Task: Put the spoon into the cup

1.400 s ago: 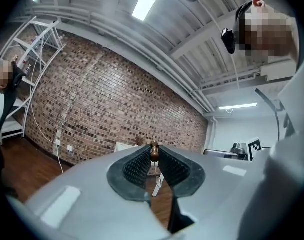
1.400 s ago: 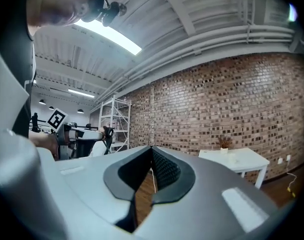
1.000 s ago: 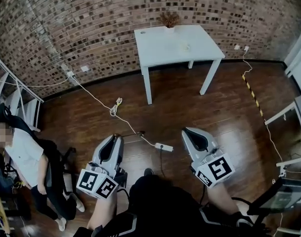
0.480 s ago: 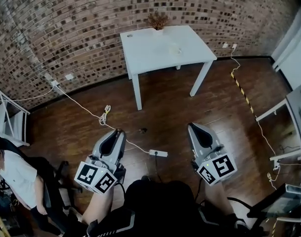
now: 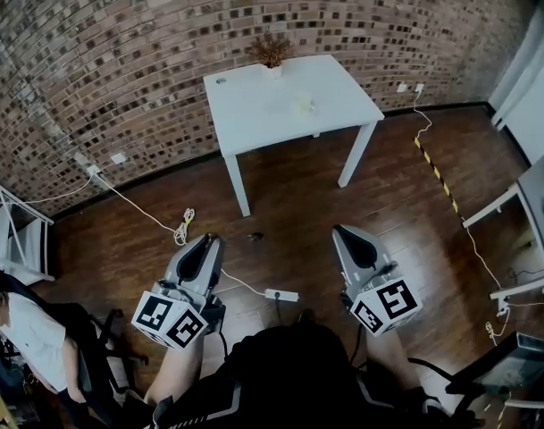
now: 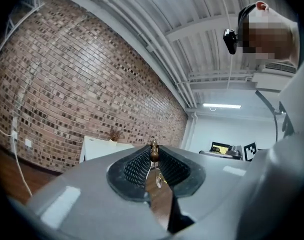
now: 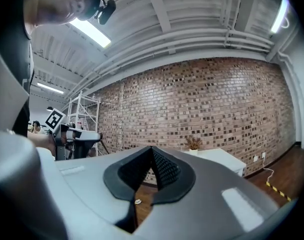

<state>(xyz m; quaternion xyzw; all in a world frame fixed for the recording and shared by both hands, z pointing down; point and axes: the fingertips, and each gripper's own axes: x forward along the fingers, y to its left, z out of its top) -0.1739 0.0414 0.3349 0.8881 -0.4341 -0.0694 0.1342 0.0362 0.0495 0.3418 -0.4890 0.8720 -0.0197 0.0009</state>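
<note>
The white table point(image 5: 254, 105) stands against the brick wall, with a pale cup point(image 5: 303, 105) beside a dried plant point(image 5: 270, 50) on it. Both grippers are held level over the wood floor, well short of the table. My left gripper point(image 5: 209, 239) is shut on the spoon point(image 6: 152, 153), whose brown end shows pinched between the tips; the rest of it is hidden. My right gripper point(image 5: 347, 236) is shut with nothing between its fingers point(image 7: 159, 166). The table point(image 7: 219, 156) shows ahead in the right gripper view, and the table point(image 6: 99, 146) also shows in the left gripper view.
A power strip point(image 5: 283, 295) and white cable point(image 5: 146, 213) lie on the floor between me and the table. A person point(image 5: 26, 329) sits at the lower left. A yellow-black strip point(image 5: 437, 170) runs along the floor at the right, near a desk point(image 5: 531, 195).
Both grippers have travelled forward toward the table, which now sits lower and nearer in the head view. The seated person has slid toward the left edge. Neither gripper's jaws have changed.
</note>
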